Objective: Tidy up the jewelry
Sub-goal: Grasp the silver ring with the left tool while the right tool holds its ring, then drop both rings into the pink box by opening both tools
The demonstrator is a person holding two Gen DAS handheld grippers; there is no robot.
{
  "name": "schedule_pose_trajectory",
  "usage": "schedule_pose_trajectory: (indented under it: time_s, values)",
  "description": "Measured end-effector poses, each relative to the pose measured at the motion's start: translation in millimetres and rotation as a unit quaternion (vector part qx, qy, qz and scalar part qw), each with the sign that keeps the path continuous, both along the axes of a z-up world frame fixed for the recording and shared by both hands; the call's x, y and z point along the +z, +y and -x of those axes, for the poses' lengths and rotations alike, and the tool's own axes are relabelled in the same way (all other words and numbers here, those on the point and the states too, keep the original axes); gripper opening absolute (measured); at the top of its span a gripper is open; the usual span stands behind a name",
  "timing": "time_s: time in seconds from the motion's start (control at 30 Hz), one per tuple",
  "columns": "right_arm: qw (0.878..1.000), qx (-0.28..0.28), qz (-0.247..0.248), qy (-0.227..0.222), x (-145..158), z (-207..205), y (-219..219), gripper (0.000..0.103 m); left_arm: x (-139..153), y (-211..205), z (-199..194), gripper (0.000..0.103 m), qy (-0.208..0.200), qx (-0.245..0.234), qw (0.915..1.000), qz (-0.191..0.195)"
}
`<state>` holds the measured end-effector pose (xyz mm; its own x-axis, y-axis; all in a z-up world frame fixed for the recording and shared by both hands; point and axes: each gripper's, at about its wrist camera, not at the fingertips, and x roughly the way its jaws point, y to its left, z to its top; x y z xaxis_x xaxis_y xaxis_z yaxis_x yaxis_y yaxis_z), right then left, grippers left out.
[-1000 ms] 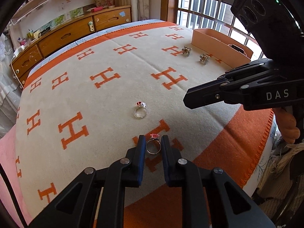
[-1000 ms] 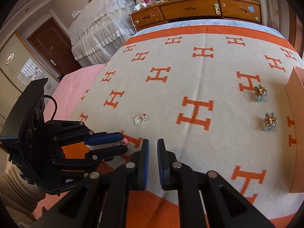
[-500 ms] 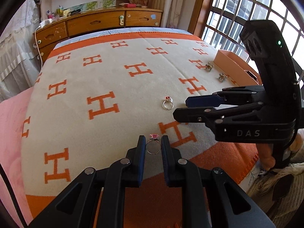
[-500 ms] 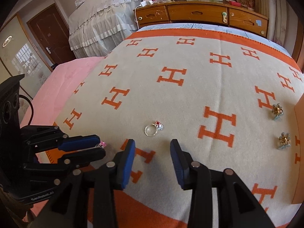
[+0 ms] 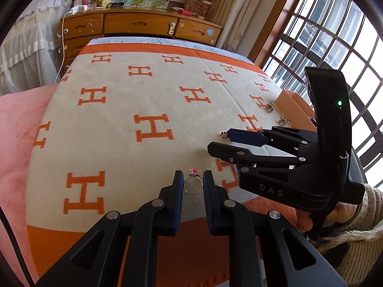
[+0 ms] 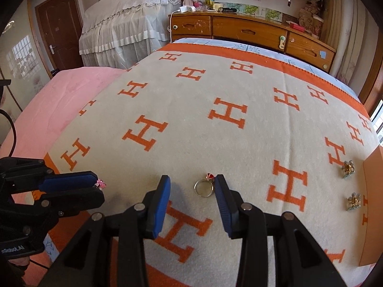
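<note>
My left gripper [image 5: 193, 179] is shut on a silver ring with a pink stone [image 5: 193, 183] and holds it above the blanket; the pink stone also shows in the right wrist view [image 6: 101, 184]. My right gripper [image 6: 192, 184] is open, its jaws on either side of a second silver ring with a red stone [image 6: 204, 187] that lies on the blanket. That ring shows partly behind the right gripper in the left wrist view [image 5: 224, 136]. Two gold flower earrings [image 6: 347, 168] [image 6: 353, 201] lie near an orange box [image 6: 371, 205].
The bed carries a cream blanket with orange H marks [image 6: 227, 112]. A pink sheet [image 6: 59, 100] lies to the left. A wooden dresser [image 6: 249, 32] stands behind the bed. A barred window [image 5: 335, 55] is on the right.
My right gripper opened wide and came down around the red-stone ring. My left gripper kept its hold on the pink-stone ring and swung to face the dresser.
</note>
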<state>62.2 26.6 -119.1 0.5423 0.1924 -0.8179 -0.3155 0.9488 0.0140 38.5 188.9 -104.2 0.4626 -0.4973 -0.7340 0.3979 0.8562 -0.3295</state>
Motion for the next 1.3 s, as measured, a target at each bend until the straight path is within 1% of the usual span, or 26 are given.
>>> schedule_pose_trajectory:
  time_s: [0.07, 0.1, 0.13, 0.2, 0.27, 0.37, 0.53, 0.63, 0.73, 0.9, 1.03, 1.2, 1.3]
  values:
    - [1.000, 0.000, 0.011, -0.005, -0.5, 0.8, 1.8, 0.037, -0.4, 0.5, 0.9, 0.014, 0.002, -0.001, 1.0000, 0.007]
    - [1.000, -0.003, 0.017, -0.008, -0.5, 1.0, 1.5, 0.031, -0.3, 0.4, 2.0, 0.014, 0.003, -0.003, 1.0000, 0.009]
    - [1.000, -0.006, 0.019, -0.010, -0.1, 1.7, 1.1, 0.028, -0.2, -0.1, 2.9, 0.014, 0.002, -0.004, 0.9999, 0.011]
    - [1.000, -0.013, 0.016, -0.011, 0.5, 0.6, -3.5, 0.016, 0.6, -2.2, 5.7, 0.014, 0.001, -0.006, 0.9999, 0.012]
    - [1.000, -0.013, 0.009, -0.009, 0.6, 0.2, -7.8, 0.016, 1.7, -4.3, 7.6, 0.014, 0.000, -0.008, 0.9999, 0.013]
    - [1.000, -0.008, 0.010, -0.012, 1.4, 4.0, -9.1, 0.016, 3.9, -7.9, 9.5, 0.014, 0.000, -0.011, 0.9998, 0.015]
    - [1.000, -0.012, -0.010, -0.005, 5.2, 12.4, -20.1, 0.016, 12.4, -17.1, 12.7, 0.014, -0.005, -0.017, 0.9998, 0.011]
    - [0.999, -0.021, -0.032, -0.007, 14.5, 17.8, -34.3, 0.016, 21.5, -27.4, 12.0, 0.014, -0.009, -0.021, 0.9997, 0.010]
    - [0.997, -0.035, -0.057, -0.024, 30.8, 25.3, -55.1, 0.016, 33.3, -41.9, 10.9, 0.014, -0.016, -0.027, 0.9995, 0.008]
    - [0.991, -0.065, -0.110, -0.049, 59.4, 34.3, -103.5, 0.016, 58.3, -87.3, 4.2, 0.014, -0.037, -0.053, 0.9979, -0.001]
    - [0.982, -0.100, -0.142, -0.075, 78.6, 41.2, -153.4, 0.016, 81.0, -142.2, -3.4, 0.014, -0.058, -0.085, 0.9947, -0.010]
    - [0.970, -0.155, -0.154, -0.111, 97.3, 49.4, -224.0, 0.016, 102.3, -222.2, -14.7, 0.014, -0.077, -0.124, 0.9893, -0.014]
    - [0.961, -0.194, -0.158, -0.121, 99.4, 50.6, -268.0, 0.016, 106.5, -270.3, -27.3, 0.014, -0.073, -0.143, 0.9870, -0.007]
